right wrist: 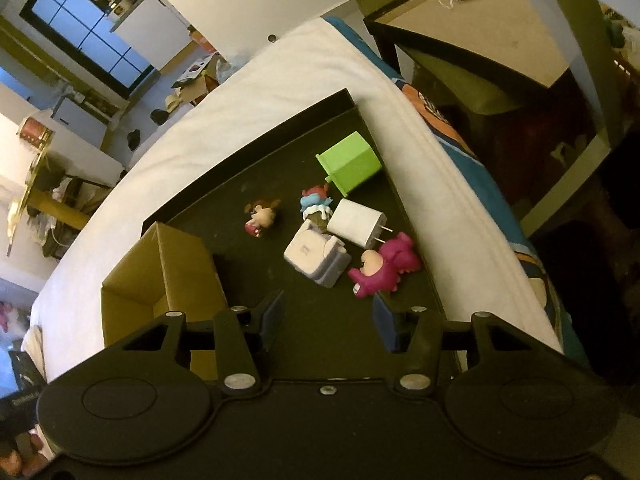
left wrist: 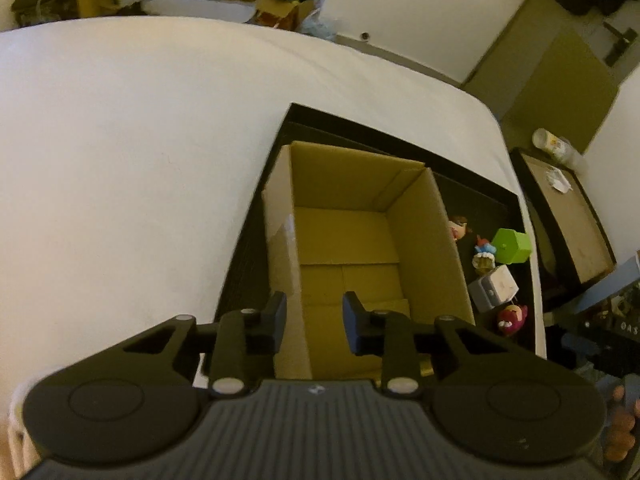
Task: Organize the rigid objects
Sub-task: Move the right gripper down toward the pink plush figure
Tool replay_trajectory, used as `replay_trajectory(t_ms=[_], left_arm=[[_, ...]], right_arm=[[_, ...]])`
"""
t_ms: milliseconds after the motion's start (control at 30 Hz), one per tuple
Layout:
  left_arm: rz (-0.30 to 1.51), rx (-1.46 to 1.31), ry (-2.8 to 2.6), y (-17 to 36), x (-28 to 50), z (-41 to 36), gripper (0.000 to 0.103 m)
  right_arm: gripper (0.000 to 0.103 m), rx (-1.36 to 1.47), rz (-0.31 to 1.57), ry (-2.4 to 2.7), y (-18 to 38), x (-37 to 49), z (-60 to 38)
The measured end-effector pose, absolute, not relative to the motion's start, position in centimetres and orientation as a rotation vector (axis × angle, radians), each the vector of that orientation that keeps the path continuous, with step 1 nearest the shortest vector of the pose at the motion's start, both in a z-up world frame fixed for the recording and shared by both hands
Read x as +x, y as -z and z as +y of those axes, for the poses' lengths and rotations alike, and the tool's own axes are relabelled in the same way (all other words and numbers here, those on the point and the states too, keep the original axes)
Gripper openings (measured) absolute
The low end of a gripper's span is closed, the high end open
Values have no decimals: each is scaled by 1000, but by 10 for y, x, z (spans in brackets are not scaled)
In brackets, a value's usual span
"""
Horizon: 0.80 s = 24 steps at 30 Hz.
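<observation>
1. Nothing is sorted yet: the cardboard box (left wrist: pixel 352 240), centre of the left wrist view, looks empty.
2. Six small items lie on the black tray (right wrist: pixel 224 184), mid-frame in the right view: green cube (right wrist: pixel 352 162), white charger (right wrist: pixel 356 222), grey-white block (right wrist: pixel 316 258), magenta toy (right wrist: pixel 384 266), and two figurines.
3. Left gripper (left wrist: pixel 315 320) hovers over the box, jaws apart, holding nothing.
4. Right gripper (right wrist: pixel 328 316) hangs near the toys, jaws wide and bare; all six items, I judge, remain to be moved.

Left wrist view looks steeply down into the cardboard box (left wrist: pixel 348 248) from close above; right wrist view angles down over the black tray (right wrist: pixel 224 184), sharing both.
</observation>
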State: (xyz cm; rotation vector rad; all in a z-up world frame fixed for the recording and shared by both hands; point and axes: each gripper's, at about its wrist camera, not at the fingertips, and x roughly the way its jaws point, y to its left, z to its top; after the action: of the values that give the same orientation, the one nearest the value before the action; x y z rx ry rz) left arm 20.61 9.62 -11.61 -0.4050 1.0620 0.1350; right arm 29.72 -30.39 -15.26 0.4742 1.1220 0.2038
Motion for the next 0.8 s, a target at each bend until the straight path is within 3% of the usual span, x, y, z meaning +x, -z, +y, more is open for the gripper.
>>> replay_trajectory(t_ms=[267,800], left_arm=[[1089,-382,-141,133,213,101,28],[1147,-346,-113,161,231,99,21]], right_arm=[[61,463,1133,-216,158,304,-300],[61,547,1183,-125,191,329,-305]])
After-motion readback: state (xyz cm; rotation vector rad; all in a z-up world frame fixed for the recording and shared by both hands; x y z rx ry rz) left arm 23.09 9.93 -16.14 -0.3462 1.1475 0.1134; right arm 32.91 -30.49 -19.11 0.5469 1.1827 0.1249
